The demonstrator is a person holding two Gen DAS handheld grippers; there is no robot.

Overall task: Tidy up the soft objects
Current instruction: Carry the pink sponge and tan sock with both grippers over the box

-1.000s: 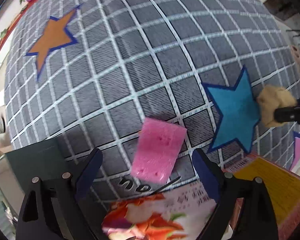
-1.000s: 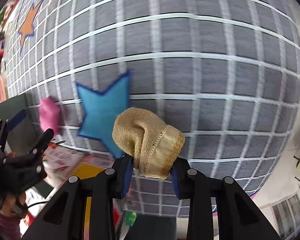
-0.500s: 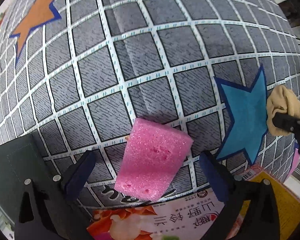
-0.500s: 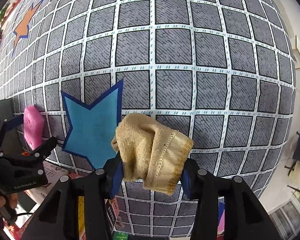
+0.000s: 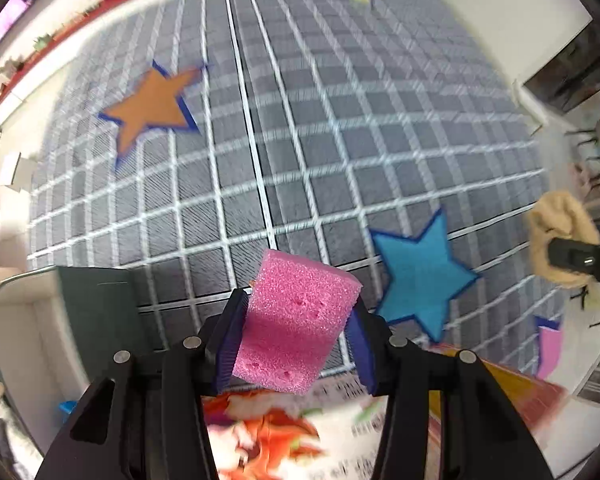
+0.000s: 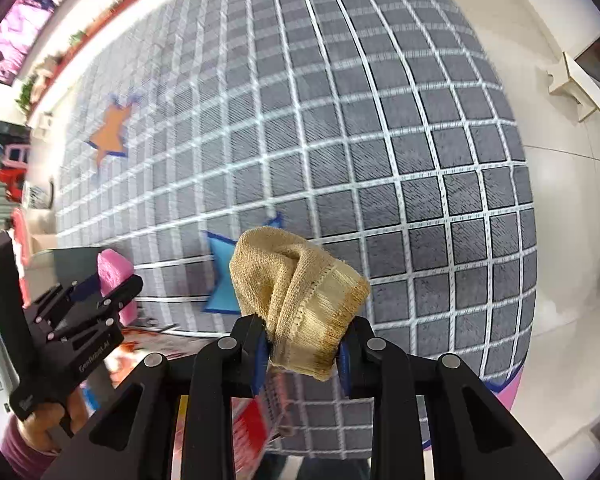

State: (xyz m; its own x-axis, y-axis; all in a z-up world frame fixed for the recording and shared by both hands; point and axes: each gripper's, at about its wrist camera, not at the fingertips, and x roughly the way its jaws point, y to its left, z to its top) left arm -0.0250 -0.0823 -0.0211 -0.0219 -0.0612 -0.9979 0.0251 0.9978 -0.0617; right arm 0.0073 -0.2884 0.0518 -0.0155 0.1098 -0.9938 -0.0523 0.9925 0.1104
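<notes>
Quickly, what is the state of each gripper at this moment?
Left gripper: jaws just closed, shut on the pink sponge.
Right gripper: jaws just tightened, shut on the tan sock.

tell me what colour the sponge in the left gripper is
Pink sponge; clearest in the left wrist view.

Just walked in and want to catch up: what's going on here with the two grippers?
A person is sorting soft things with a gripper in each hand. The left gripper has just closed on a pink sponge, held above the grey checked rug. The right gripper is clamped on a bunched tan cloth, its jaws just tightened. Both hang near the blue star.
</notes>
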